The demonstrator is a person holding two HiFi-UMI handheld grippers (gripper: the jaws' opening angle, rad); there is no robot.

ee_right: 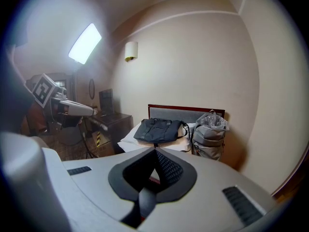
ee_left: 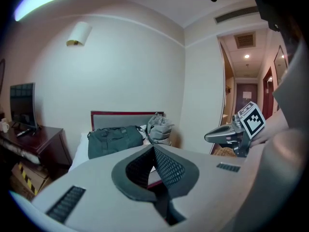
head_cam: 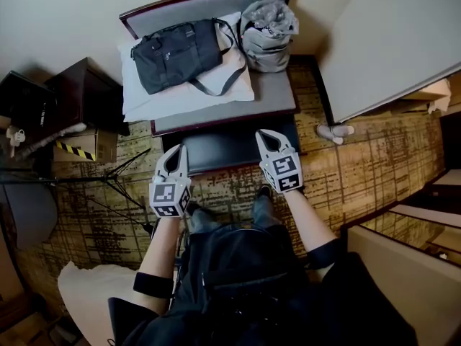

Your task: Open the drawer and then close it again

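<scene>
At the bed (head_cam: 277, 92) foot: dark drawer (head_cam: 223, 146) presumed, long axis crosswise.
Left gripper (head_cam: 178, 152): clenched, empty, held at drawer's left end.
Right gripper (head_cam: 265, 135): clenched, empty, held over right end, nearer.

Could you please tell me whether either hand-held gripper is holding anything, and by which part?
Nothing is held: the left hand-held gripper and the right hand-held gripper are both shut with nothing between their jaws.
</scene>
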